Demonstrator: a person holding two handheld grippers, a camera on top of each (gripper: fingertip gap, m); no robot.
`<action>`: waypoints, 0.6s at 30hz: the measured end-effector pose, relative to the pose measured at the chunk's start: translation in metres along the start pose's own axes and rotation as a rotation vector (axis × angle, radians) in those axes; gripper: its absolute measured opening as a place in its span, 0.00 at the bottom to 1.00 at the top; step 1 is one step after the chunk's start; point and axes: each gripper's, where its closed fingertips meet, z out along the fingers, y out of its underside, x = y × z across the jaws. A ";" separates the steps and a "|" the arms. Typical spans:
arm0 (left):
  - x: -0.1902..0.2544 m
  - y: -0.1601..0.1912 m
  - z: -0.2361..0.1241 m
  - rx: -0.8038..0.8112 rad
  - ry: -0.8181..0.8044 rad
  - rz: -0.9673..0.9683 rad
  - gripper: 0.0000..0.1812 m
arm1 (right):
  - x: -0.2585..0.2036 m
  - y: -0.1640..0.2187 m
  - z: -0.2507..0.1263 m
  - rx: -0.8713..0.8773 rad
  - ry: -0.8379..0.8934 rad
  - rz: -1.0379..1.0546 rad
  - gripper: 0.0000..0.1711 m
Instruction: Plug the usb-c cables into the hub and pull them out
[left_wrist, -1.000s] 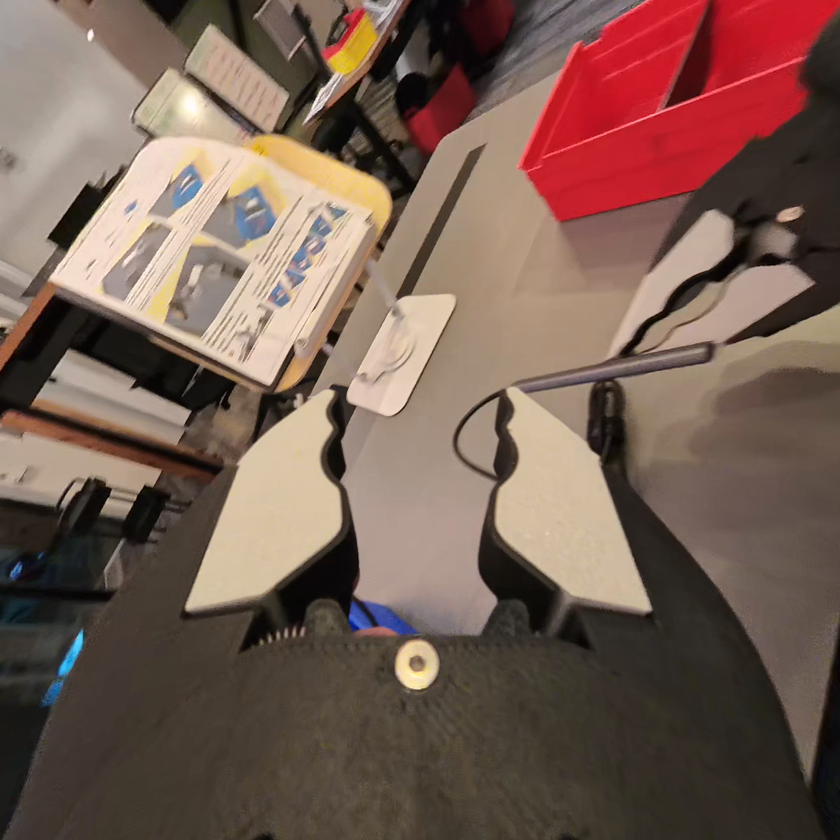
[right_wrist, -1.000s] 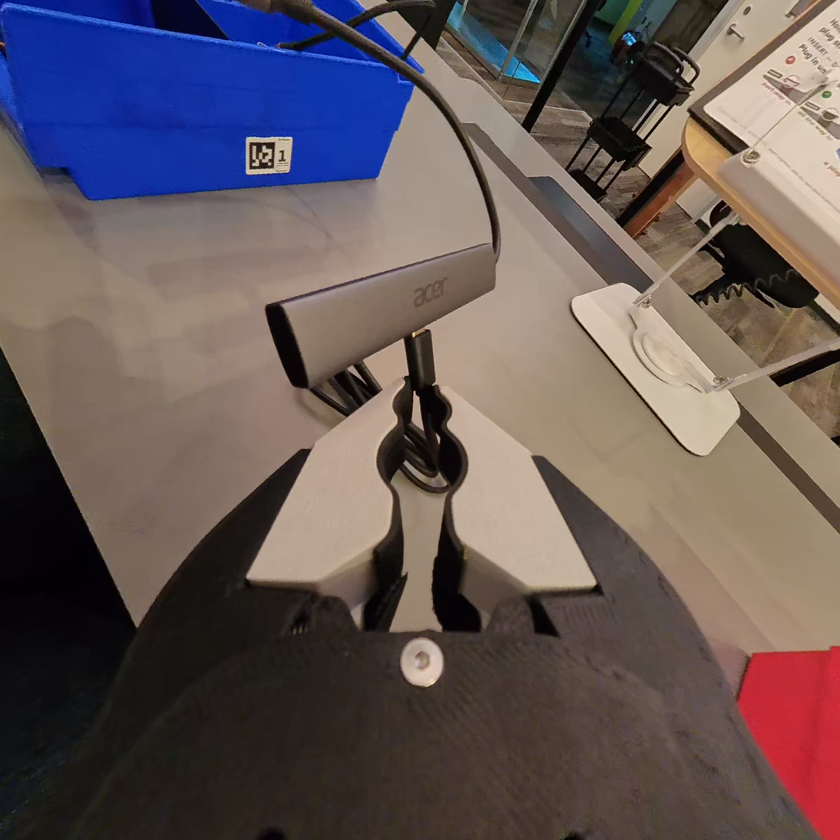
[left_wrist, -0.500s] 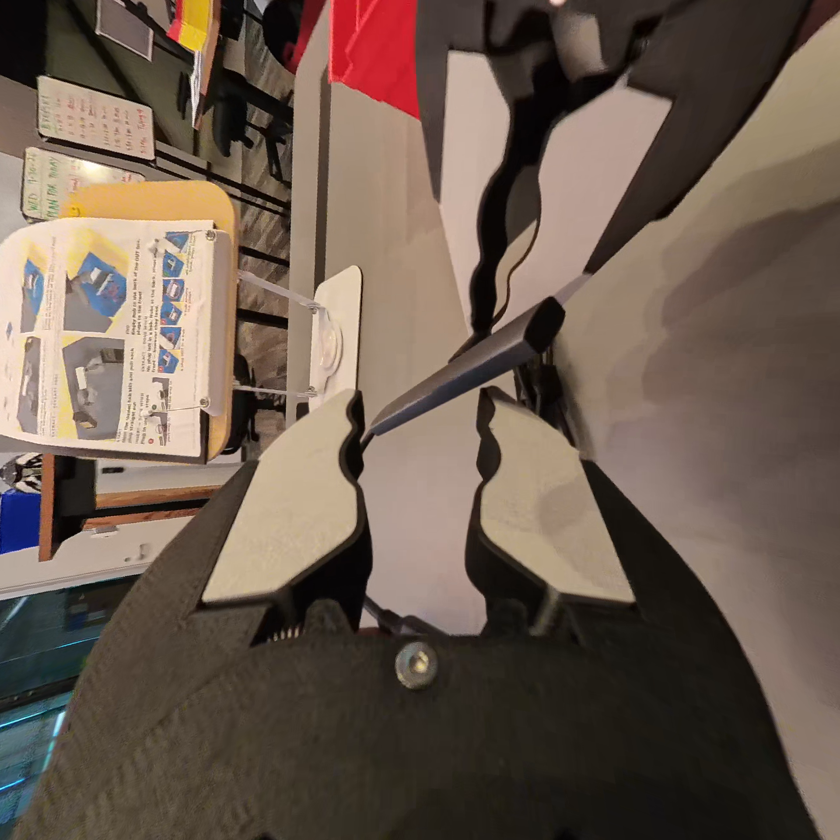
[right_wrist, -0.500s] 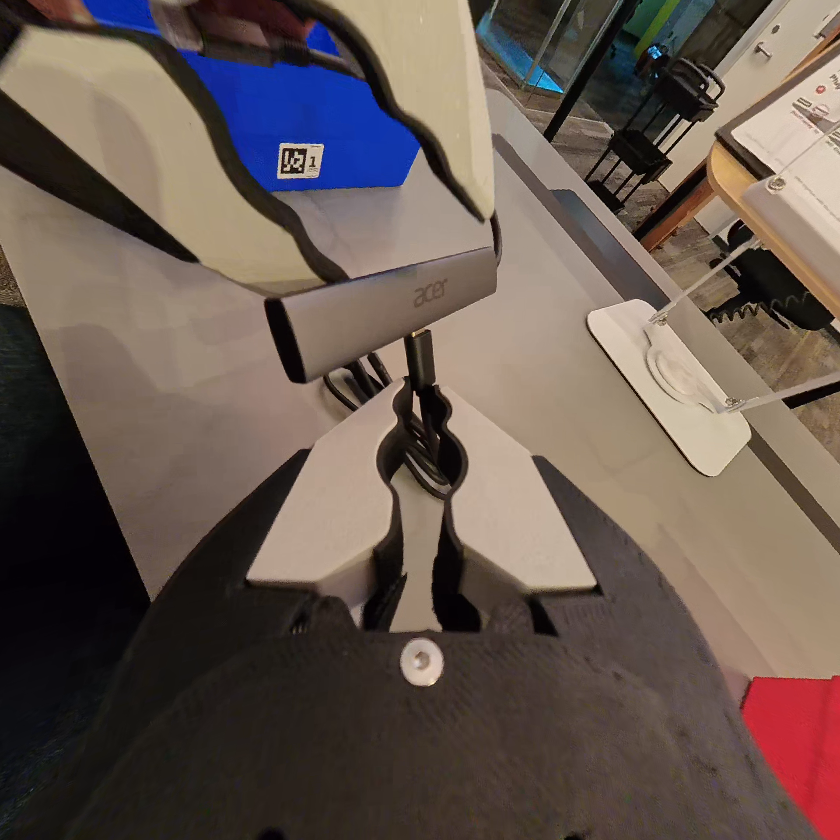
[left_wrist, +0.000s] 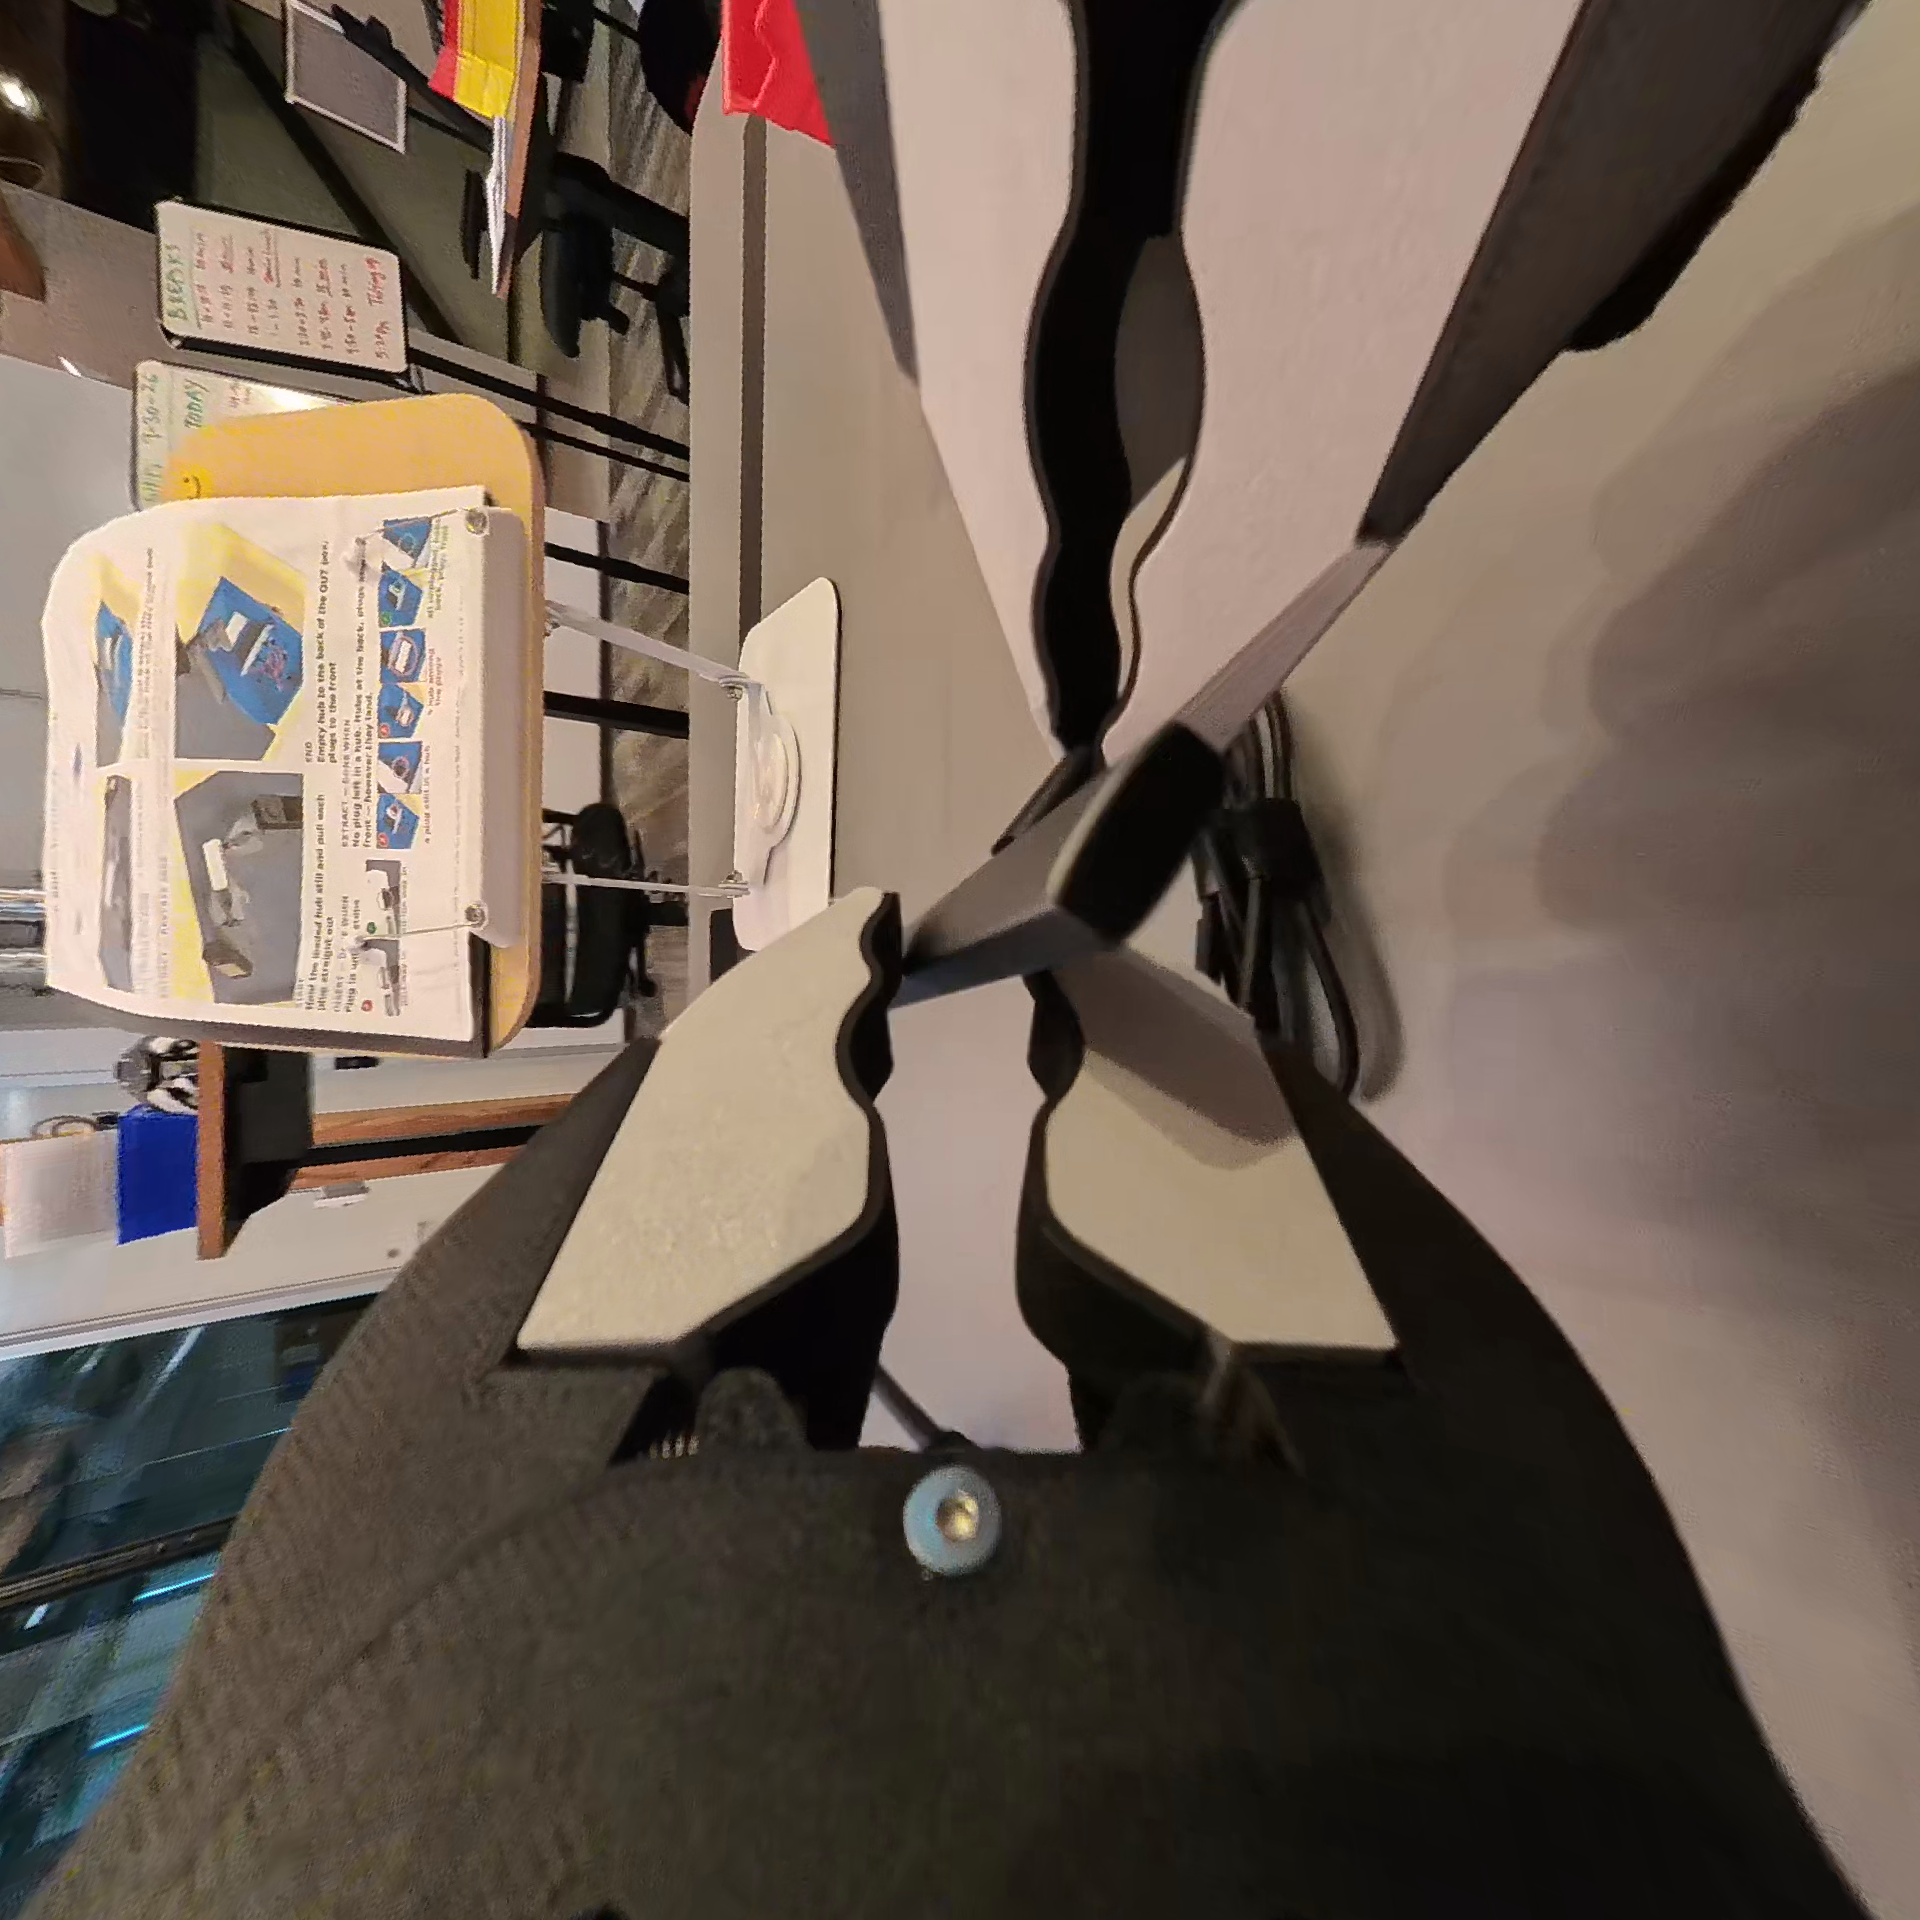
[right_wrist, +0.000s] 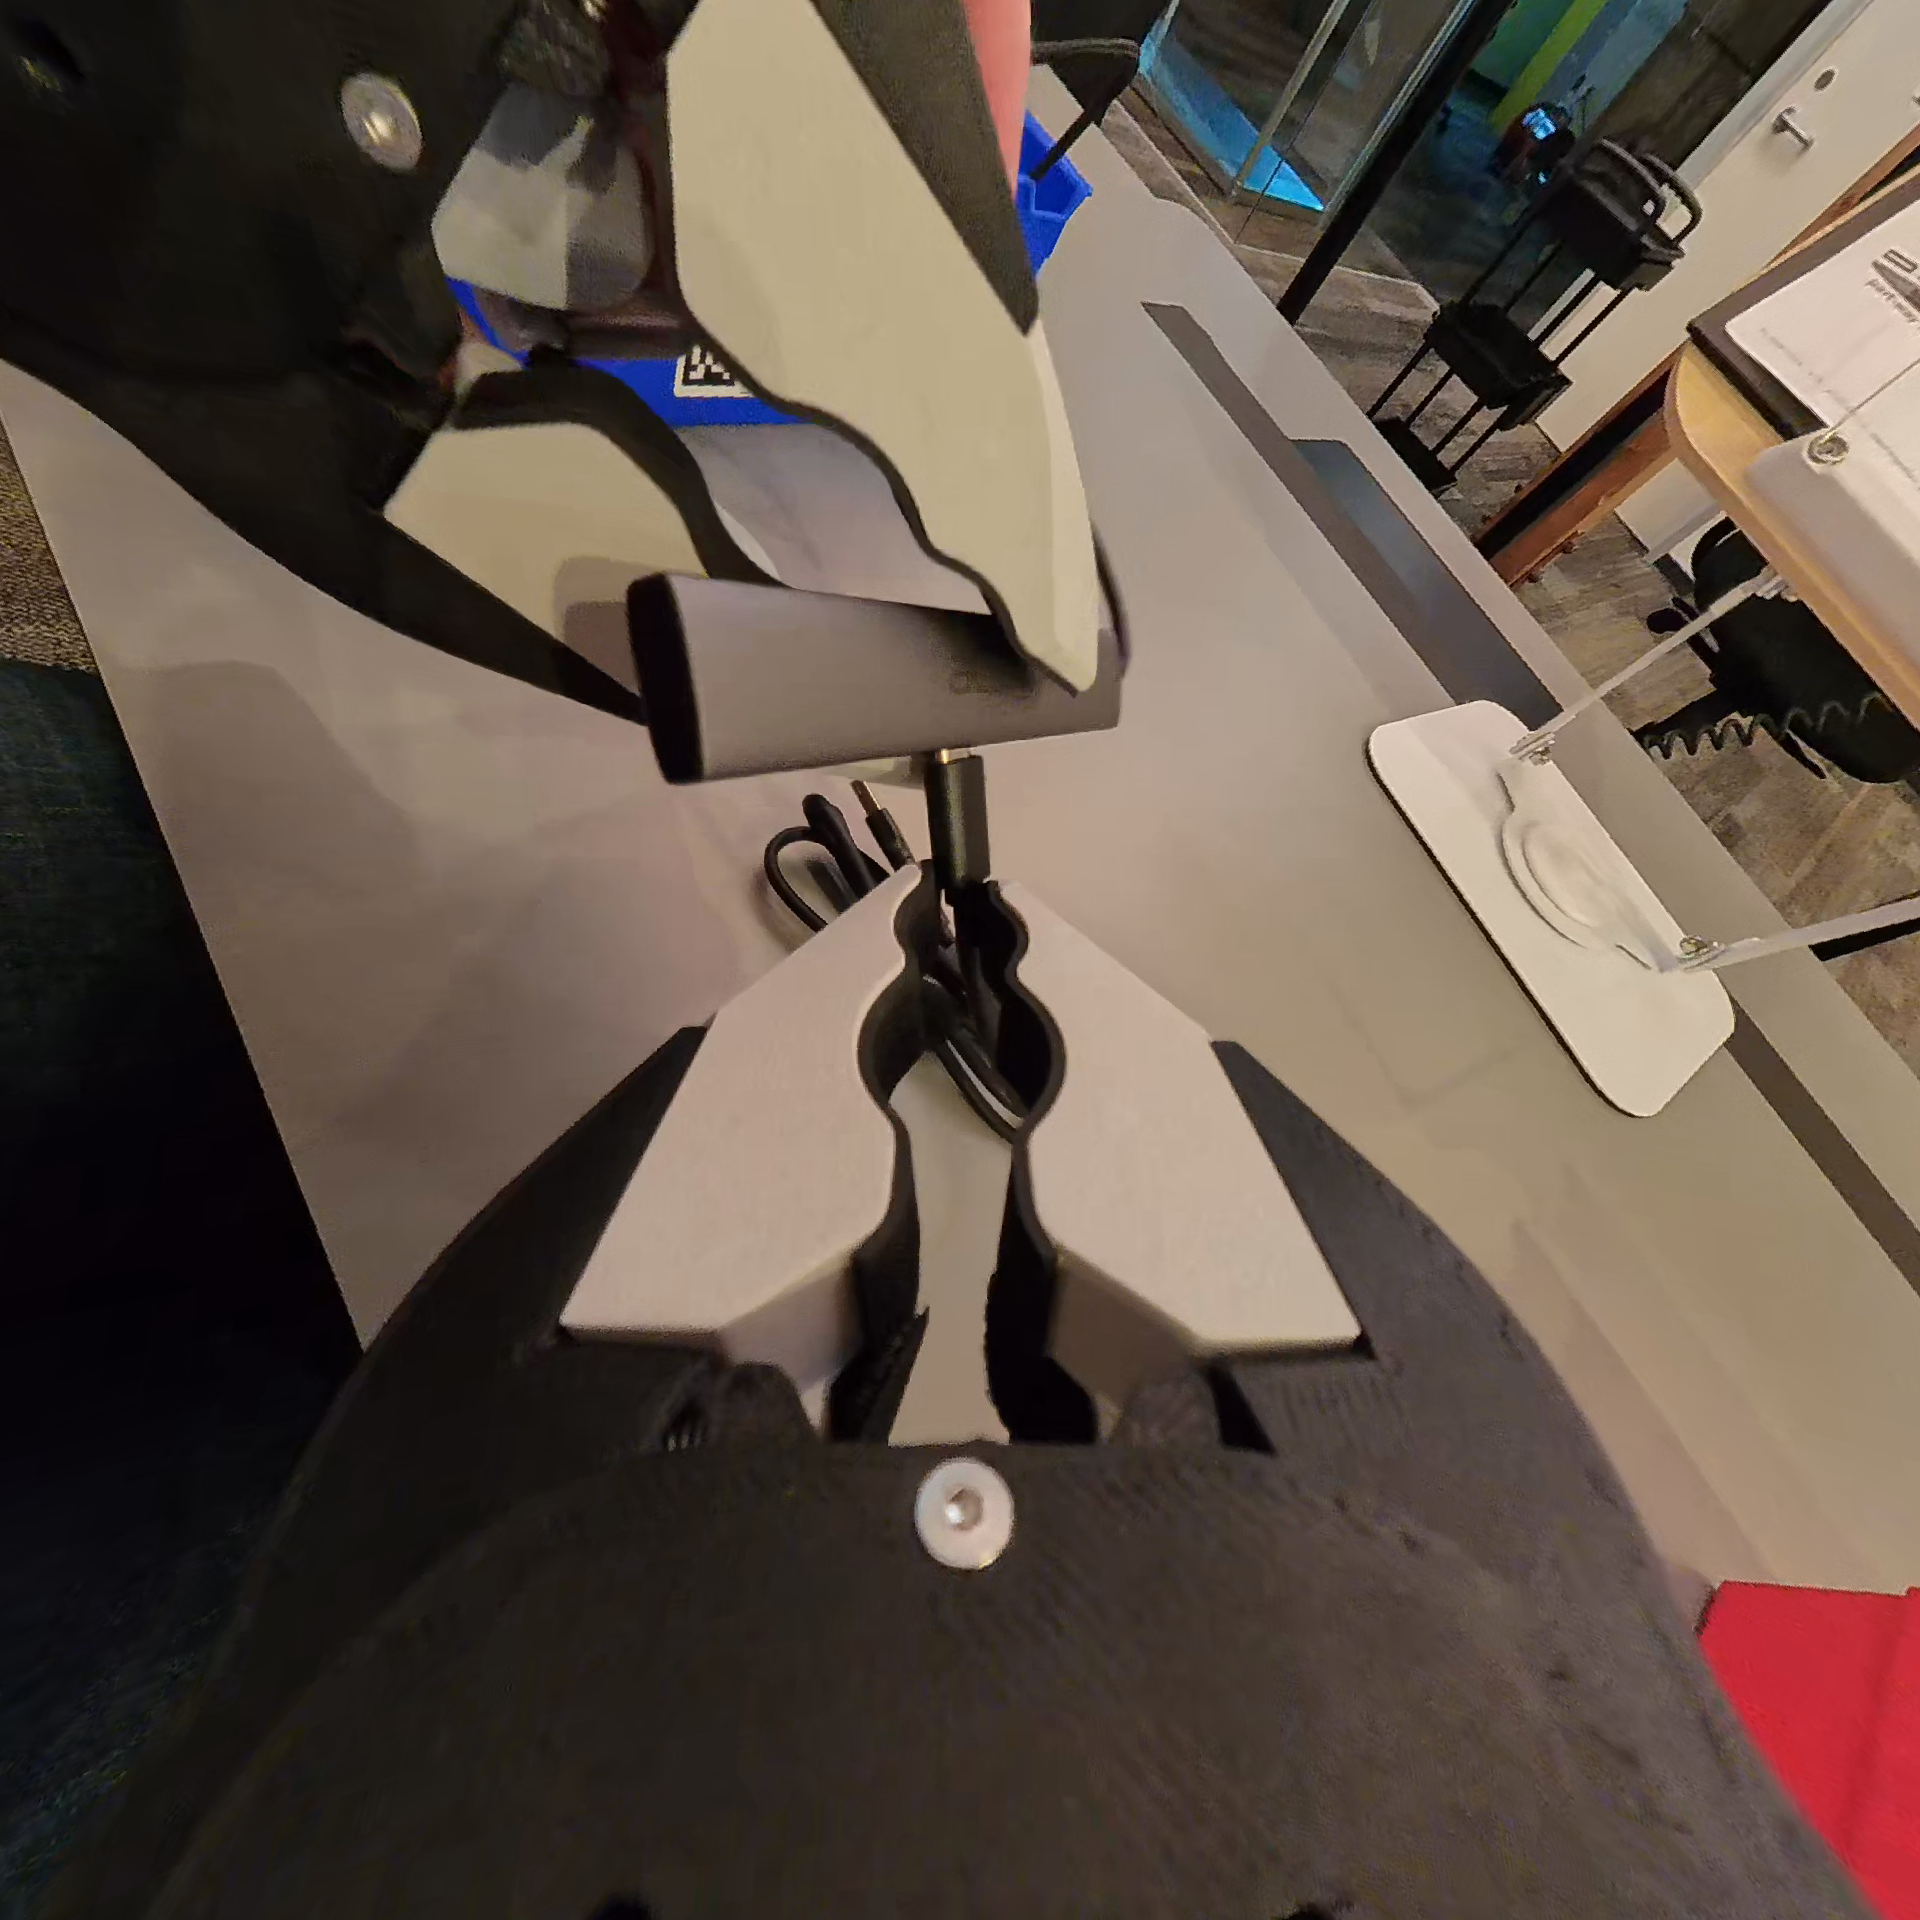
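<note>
Left wrist view: left gripper spread wide, grey hub end reaching between its fingertips above the table; right wrist view: right gripper clenched on black usb-c cable plugged into the hub's underside, left gripper's fingers straddling the hub from above.

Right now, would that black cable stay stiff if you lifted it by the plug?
Probably floppy: the cable lies in loose loops on the table. Its plug looks rigid, standing straight under the hub. It seems light; the right gripper pinches it alone.
</note>
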 end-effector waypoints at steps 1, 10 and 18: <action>0.001 0.001 0.001 -0.006 -0.007 0.015 0.11 | -0.001 -0.001 0.000 0.003 -0.005 0.000 0.02; 0.006 0.002 0.006 0.000 -0.024 0.018 0.07 | 0.002 -0.001 -0.001 0.007 0.001 0.004 0.03; 0.002 0.002 0.005 0.024 -0.075 0.014 0.06 | 0.000 -0.012 -0.007 0.101 -0.052 0.042 0.12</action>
